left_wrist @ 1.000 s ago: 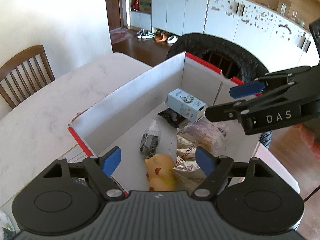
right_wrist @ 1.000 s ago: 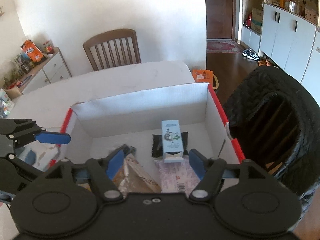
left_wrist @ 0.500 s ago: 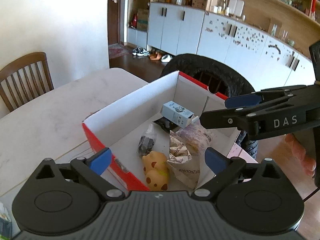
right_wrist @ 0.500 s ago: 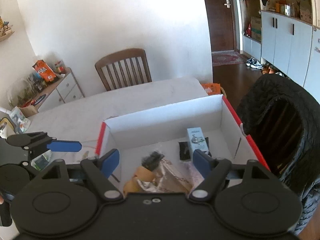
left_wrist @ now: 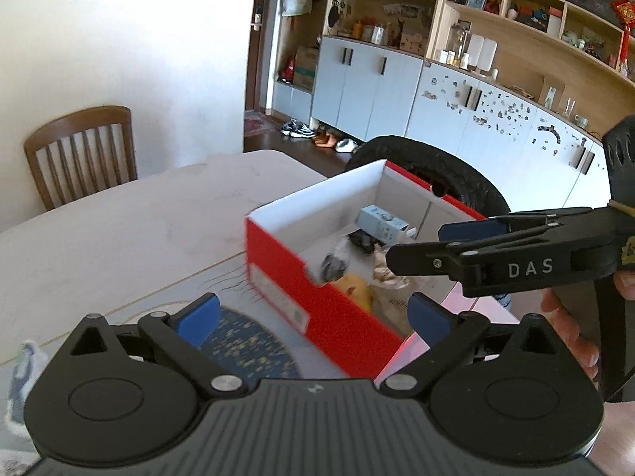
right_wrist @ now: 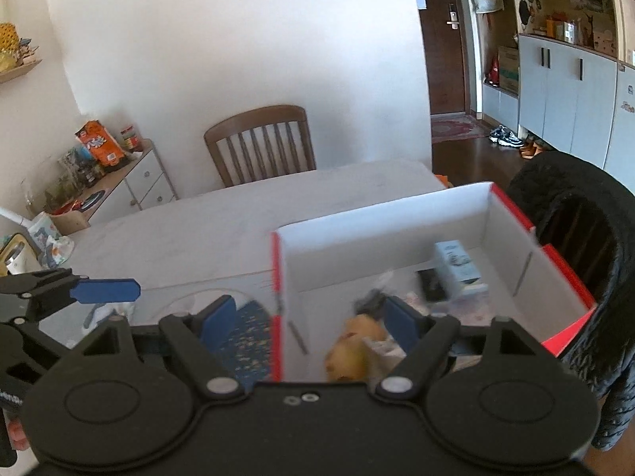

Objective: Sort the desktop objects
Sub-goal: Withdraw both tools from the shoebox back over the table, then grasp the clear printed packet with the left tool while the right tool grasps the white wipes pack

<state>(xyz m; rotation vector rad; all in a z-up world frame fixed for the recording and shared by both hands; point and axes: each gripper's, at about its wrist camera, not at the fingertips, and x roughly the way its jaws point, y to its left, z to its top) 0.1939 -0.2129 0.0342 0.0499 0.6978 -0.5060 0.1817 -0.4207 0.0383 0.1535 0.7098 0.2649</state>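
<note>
We hold the left tool (left_wrist: pixel 311 311) and the right tool (right_wrist: pixel 305 319) above the near edge of the bench (left_wrist: pixel 119 230), both with jaws spread wide and nothing between the pads. The sorted things already lie in the red box (left_wrist: pixel 317 301), which stands toward the right edge of the bench, ahead of both tools: a light blue carton (left_wrist: pixel 381 220) toward the far end, a dark packet (left_wrist: pixel 335 265) by the near wall, a yellow toy (left_wrist: pixel 355 289) and a crinkled pouch (left_wrist: pixel 391 281) just beside it. The box runs its long axis away from us and slightly to the right. We judge that the coming move turns on what remains outside the box. A blue patterned mat (left_wrist: pixel 246 345) lies flat on the bench, touching or nearly touching the box's near red wall, directly under the left tool, so the left hand is the nearer one. The left view shows the right tool from the side, with part of the hand that holds it (left_wrist: pixel 575 341). The right view alone shows pale wrappers (right_wrist: pixel 55 242) at the far left corner of the bench and some small white items (right_wrist: pixel 107 313), too blurred to identify, just left of the mat.
</note>
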